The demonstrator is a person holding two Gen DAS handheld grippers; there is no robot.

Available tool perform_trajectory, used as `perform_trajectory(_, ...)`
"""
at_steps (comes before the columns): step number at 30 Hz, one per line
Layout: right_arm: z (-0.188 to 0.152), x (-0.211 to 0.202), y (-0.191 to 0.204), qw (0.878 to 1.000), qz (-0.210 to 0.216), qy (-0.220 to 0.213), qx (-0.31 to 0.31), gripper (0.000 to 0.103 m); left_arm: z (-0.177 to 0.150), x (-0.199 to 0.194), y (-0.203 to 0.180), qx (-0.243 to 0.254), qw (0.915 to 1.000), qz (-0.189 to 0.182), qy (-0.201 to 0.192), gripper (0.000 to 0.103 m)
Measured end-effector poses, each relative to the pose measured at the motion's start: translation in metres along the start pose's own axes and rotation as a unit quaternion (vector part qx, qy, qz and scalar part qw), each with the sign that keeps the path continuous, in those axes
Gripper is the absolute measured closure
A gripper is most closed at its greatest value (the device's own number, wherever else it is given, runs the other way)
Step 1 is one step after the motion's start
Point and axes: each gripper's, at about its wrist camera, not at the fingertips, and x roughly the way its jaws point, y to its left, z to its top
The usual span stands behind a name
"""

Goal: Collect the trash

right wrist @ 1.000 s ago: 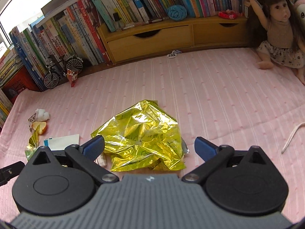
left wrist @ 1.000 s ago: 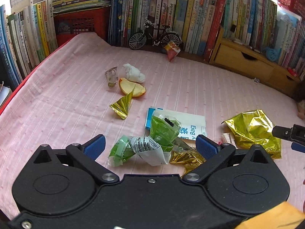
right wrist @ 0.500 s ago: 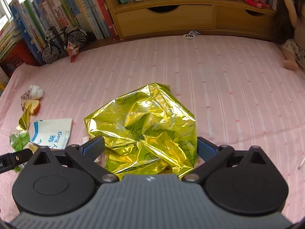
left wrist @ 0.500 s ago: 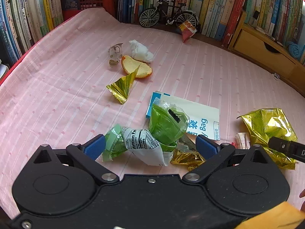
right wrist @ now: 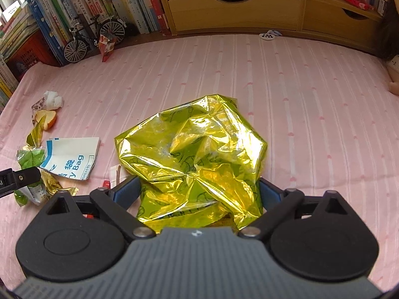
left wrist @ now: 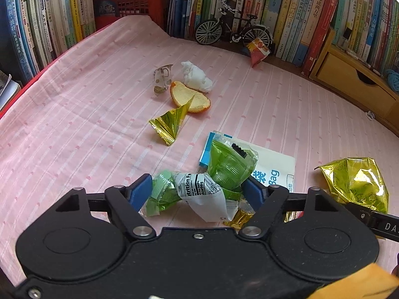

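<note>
A crumpled green and white wrapper [left wrist: 224, 167] lies on the pink sheet [left wrist: 74, 124], partly over a white and blue bag [left wrist: 274, 172]. My left gripper [left wrist: 195, 191] straddles it, still open, its blue pads touching the wrapper's two ends. A large gold foil bag [right wrist: 192, 154] lies flat between the fingers of my right gripper [right wrist: 198, 190], which is open wide around the bag's near part. The gold foil bag [left wrist: 354, 182] also shows at the right of the left wrist view. A small gold wrapper scrap [left wrist: 237, 218] peeks from under the green one.
Farther off lie a folded gold wrapper [left wrist: 170, 124], an orange peel [left wrist: 192, 98], a white tissue [left wrist: 195, 76] and a patterned scrap [left wrist: 162, 79]. A red snack wrapper [left wrist: 258, 49] leans by a toy bicycle [left wrist: 232, 30]. Books and wooden drawers [right wrist: 234, 12] line the far edge.
Both grippers moved forward and down over their items. The left jaws have narrowed onto the green and white wrapper; the right jaws have narrowed slightly around the gold bag.
</note>
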Motion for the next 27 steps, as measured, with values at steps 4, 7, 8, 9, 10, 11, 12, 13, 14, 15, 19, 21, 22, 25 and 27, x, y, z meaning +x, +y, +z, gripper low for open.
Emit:
perform_trajectory(4,-0.002,-0.006,-0.001,1.0,0.013,-0.007,0.006,0.015,-0.001,-0.005,-0.001,0.012,0.9998,-0.012,-0.013,0.05)
perform_trajectory(7,-0.002,-0.013,-0.002,1.0,0.023,-0.008,0.015,0.017,0.0,-0.011,-0.003,0.008,0.9997,-0.012,-0.02,0.053)
perform_trajectory(8,-0.002,-0.016,-0.003,0.999,0.026,-0.01,0.017,0.018,0.0,-0.014,-0.003,0.006,0.9996,-0.013,-0.024,0.053)
perform_trajectory(9,-0.003,-0.019,-0.003,0.999,0.028,-0.013,0.018,0.018,0.001,-0.018,-0.003,0.006,0.9995,-0.015,-0.026,0.053)
perform_trajectory(10,-0.002,-0.021,-0.003,0.999,0.031,-0.016,0.02,0.018,0.001,-0.022,-0.002,0.004,0.9994,-0.018,-0.028,0.054)
perform_trajectory(11,-0.002,-0.024,-0.003,0.999,0.034,-0.018,0.023,0.018,0.001,-0.026,-0.002,0.002,0.9993,-0.019,-0.031,0.054)
perform_trajectory(12,-0.002,-0.026,-0.003,0.999,0.037,-0.021,0.025,0.018,0.001,-0.033,-0.001,0.0,0.9992,-0.021,-0.035,0.054)
perform_trajectory(13,-0.002,-0.028,-0.002,0.999,0.039,-0.024,0.027,0.018,0.001,-0.039,0.0,-0.002,0.999,-0.022,-0.039,0.054)
perform_trajectory(14,-0.002,-0.03,-0.002,0.998,0.041,-0.026,0.027,0.018,0.0,-0.045,0.001,-0.003,0.9988,-0.024,-0.043,0.054)
perform_trajectory(15,-0.003,-0.032,-0.001,0.998,0.041,-0.029,0.028,0.018,-0.001,-0.05,0.003,-0.005,0.9987,-0.026,-0.045,0.054)
perform_trajectory(19,-0.006,-0.044,0.002,0.997,0.039,-0.044,0.041,0.018,-0.006,-0.072,0.009,0.0,0.998,-0.036,-0.052,0.081)
perform_trajectory(21,-0.009,-0.054,0.004,0.997,0.036,-0.057,0.046,0.018,-0.009,-0.079,0.014,-0.002,0.9983,-0.041,-0.041,0.092)
perform_trajectory(22,-0.012,-0.059,0.005,0.996,0.035,-0.063,0.048,0.018,-0.012,-0.082,0.017,-0.006,0.998,-0.046,-0.042,0.091)
perform_trajectory(25,-0.025,-0.076,0.009,0.995,0.027,-0.08,0.057,0.018,-0.023,-0.097,0.023,0.009,0.997,-0.056,-0.053,0.092)
perform_trajectory(27,-0.036,-0.088,0.013,0.994,0.021,-0.087,0.063,0.018,-0.032,-0.108,0.029,0.017,0.9959,-0.066,-0.06,0.092)
